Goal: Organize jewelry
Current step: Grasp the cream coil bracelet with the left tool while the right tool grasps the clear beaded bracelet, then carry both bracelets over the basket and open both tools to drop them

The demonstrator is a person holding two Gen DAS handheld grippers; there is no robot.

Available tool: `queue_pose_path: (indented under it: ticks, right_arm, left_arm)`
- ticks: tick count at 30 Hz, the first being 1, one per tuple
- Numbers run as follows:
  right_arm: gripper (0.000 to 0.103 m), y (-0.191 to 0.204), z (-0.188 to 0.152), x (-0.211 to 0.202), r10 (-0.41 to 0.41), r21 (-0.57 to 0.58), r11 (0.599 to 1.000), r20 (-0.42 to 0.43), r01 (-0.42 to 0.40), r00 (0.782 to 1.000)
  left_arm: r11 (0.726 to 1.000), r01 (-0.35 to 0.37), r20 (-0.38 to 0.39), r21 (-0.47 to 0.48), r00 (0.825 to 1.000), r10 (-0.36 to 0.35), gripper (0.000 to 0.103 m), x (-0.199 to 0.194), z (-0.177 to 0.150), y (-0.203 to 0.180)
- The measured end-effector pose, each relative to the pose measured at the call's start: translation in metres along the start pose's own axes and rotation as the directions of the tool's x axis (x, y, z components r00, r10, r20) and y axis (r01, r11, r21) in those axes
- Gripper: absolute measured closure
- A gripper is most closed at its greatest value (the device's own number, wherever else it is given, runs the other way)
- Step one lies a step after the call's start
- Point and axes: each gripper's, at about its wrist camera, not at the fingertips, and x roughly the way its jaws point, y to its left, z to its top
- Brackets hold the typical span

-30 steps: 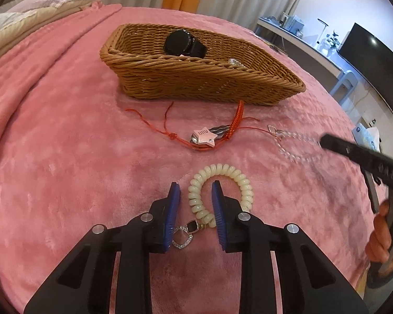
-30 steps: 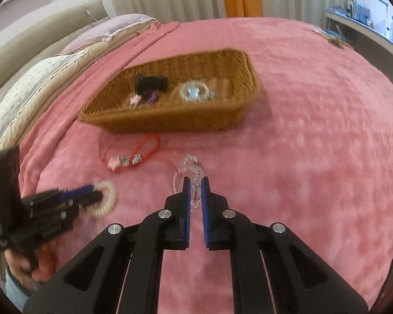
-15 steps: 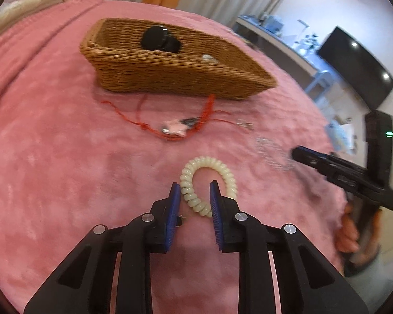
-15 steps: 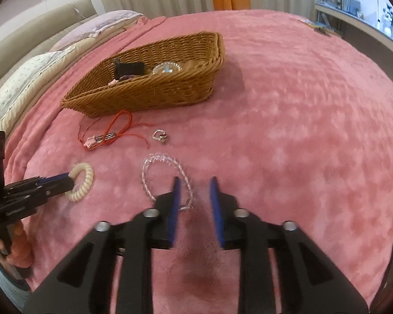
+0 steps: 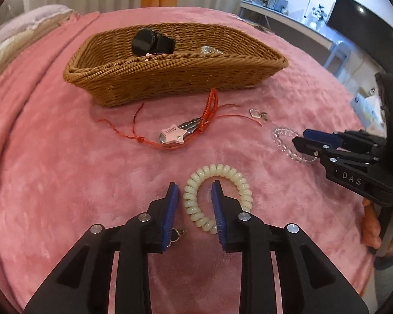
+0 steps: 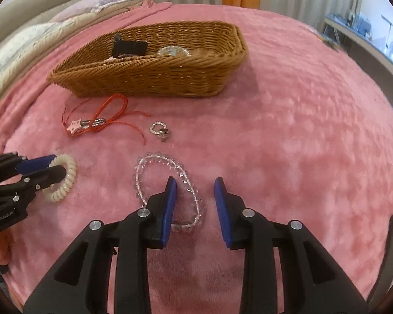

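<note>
Lying loose on the pink blanket (image 6: 288,110) are four pieces of jewelry: one cream coil bracelet (image 5: 217,196), one clear bead bracelet (image 6: 167,185), one red cord bracelet (image 5: 186,128) with a pink star charm, and one small silver heart charm (image 6: 159,129). A second small silver charm (image 5: 178,234) peeks out beside the left gripper's inner finger. One wicker basket (image 5: 170,78) sits beyond them, holding one black watch (image 5: 152,43), one bead bracelet (image 6: 173,51) and a bit of pink and purple that is too hidden to name.

Two grippers are at work. The left gripper (image 5: 195,201) has its fingers spread, straddling one side of the coil bracelet without pinching it; the coil's left arc passes between the blue pads. The right gripper (image 6: 195,198) is also spread wide, with its left finger set inside the loop of the clear bead bracelet, and the right side of that loop lying between the pads.

The red cord lies just in front of the basket's near wall, its thin ends trailing toward the heart charm. The coil and the clear beads lie well apart from each other, nearer the grippers. Bare blanket stretches wide to the right of the basket and the clear beads, reaching to the bed's far edge, where a desk (image 6: 366,41) stands.
</note>
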Motion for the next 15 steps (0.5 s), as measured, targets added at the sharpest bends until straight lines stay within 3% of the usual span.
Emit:
queue_pose_path:
  ticks: [4, 15]
  right_arm:
    - [0.097, 0.010, 0.000, -0.001, -0.008, -0.040, 0.999, 0.009, 0.009, 1.000]
    - [0.097, 0.012, 0.013, -0.044, 0.126, 0.030, 0.991, 0.091, -0.130, 0.988]
  left_arm:
    - [0.999, -0.038, 0.014, 0.031, 0.999, 0.038, 0.092, -0.002, -0.001, -0.007]
    - [1.000, -0.025, 0.135, -0.004, 0.991, 0.025, 0.093, -0.038, 0.003, -0.004]
